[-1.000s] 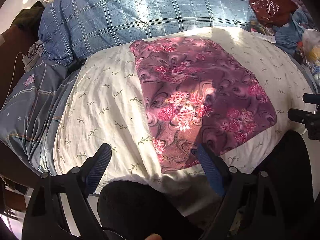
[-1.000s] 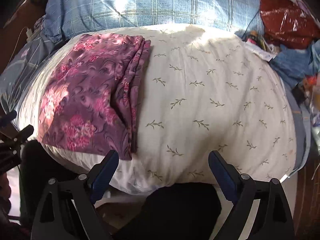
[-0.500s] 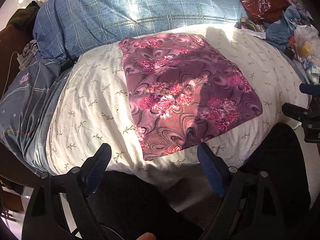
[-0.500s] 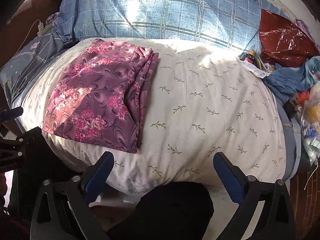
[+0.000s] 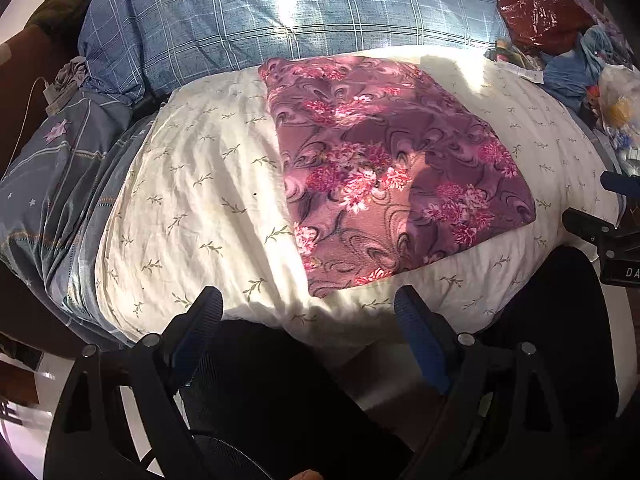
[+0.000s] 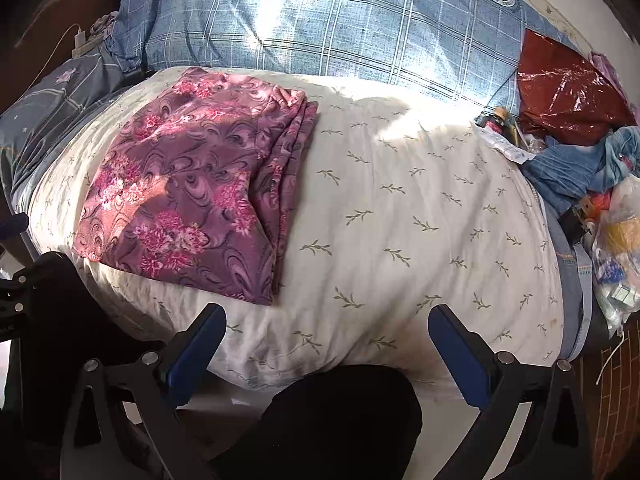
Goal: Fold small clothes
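A purple garment with pink flowers [image 5: 392, 176] lies folded into a flat rectangle on a cream leaf-print quilt [image 5: 200, 200]. In the right wrist view the same garment [image 6: 192, 196] sits at the left, its stacked folded edges facing right. My left gripper [image 5: 308, 312] hovers open just short of the garment's near edge, nothing between its blue pads. My right gripper [image 6: 326, 328] stands wide open over bare quilt [image 6: 420, 208] to the right of the garment, holding nothing. Dark-clad knees of the person fill the bottom of both views.
A blue plaid pillow [image 5: 300, 20] lies behind the quilt. A grey-blue star-print cover [image 5: 52, 184] drapes at the left. Clutter sits at the right: a red shiny bag [image 6: 568, 92], blue cloth [image 6: 576, 168] and plastic bags [image 6: 620, 248].
Both grippers have drawn back from the garment, so it sits farther away in both views. The right gripper's jaws have widened a little. The garment itself lies unchanged.
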`<control>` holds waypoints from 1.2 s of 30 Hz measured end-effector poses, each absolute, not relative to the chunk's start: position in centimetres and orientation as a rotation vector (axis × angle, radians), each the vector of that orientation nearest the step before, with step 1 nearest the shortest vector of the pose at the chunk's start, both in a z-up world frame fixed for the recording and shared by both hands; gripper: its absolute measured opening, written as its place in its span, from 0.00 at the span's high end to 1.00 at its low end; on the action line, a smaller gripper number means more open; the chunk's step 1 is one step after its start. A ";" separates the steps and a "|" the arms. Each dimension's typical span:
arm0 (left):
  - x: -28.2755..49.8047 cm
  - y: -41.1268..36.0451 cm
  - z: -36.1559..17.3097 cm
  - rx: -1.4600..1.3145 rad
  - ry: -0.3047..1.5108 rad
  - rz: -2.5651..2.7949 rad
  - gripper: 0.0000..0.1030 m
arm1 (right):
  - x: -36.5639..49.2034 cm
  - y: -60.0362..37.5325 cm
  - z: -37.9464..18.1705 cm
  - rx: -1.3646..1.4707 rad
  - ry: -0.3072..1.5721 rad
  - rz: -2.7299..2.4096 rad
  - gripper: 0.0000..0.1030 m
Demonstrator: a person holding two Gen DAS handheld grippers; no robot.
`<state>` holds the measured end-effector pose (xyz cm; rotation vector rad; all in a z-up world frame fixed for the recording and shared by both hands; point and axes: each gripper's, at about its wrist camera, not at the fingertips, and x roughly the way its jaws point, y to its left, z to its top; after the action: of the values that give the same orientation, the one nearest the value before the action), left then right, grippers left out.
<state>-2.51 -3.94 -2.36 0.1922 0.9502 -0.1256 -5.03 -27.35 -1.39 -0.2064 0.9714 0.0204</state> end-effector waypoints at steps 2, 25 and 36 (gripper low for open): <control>-2.6 -3.4 -2.4 0.178 0.959 -0.132 0.13 | -4.9 -27.1 -1.4 -0.196 0.978 0.037 0.01; -2.3 -5.5 -2.1 0.136 0.990 -0.213 0.12 | -4.6 -26.5 -0.9 -0.198 0.962 0.058 0.01; -2.8 -6.7 -2.0 0.188 0.969 -0.222 0.12 | -4.5 -26.7 -1.1 -0.183 0.966 0.057 0.01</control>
<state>-2.83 -6.69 -2.02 0.1876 0.9695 -0.2221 -4.53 -26.72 -1.05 -0.1831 0.9663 0.0574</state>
